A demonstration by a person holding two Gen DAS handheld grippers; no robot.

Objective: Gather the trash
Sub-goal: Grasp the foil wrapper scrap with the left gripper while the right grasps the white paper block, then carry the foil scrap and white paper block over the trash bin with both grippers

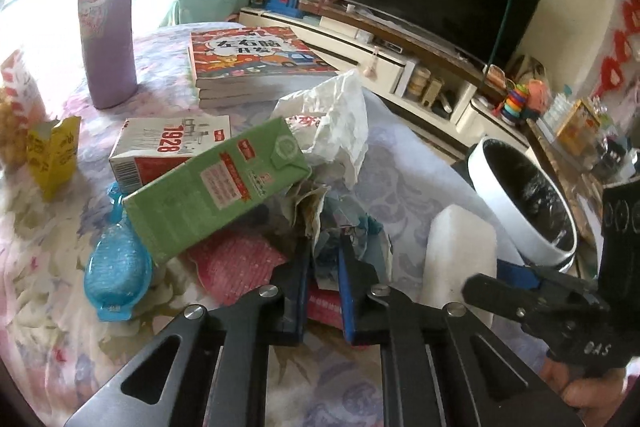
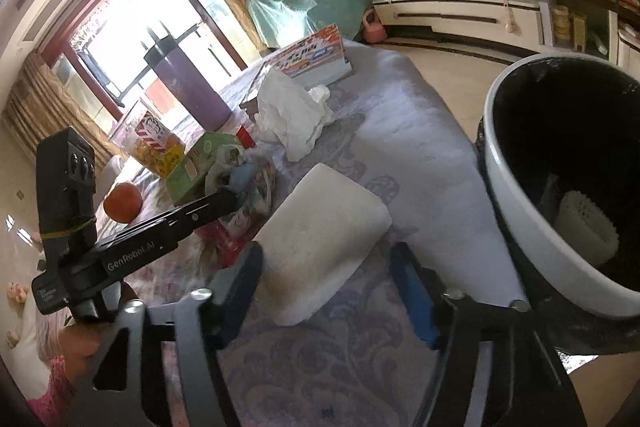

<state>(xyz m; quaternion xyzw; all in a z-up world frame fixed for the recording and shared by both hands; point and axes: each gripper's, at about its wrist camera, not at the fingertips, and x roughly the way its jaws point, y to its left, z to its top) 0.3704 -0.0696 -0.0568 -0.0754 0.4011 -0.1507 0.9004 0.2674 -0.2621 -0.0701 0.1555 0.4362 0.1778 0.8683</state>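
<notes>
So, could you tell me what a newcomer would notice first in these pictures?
Probably the green carton lying tilted across the litter heap mid-table, with the left gripper closed on a crumpled wrapper beside it. Next, the white-rimmed black bin at the table's right edge, and the white foam block between the open right gripper's fingers.

Both wrist views low over the table, close, sharing white foam block (image 1: 456, 251) (image 2: 320, 227).

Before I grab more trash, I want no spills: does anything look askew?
Yes. The green carton lies tipped on its side, propped on the trash pile. The left claw pinches a crumpled wrapper beside it. No spill visible.
</notes>
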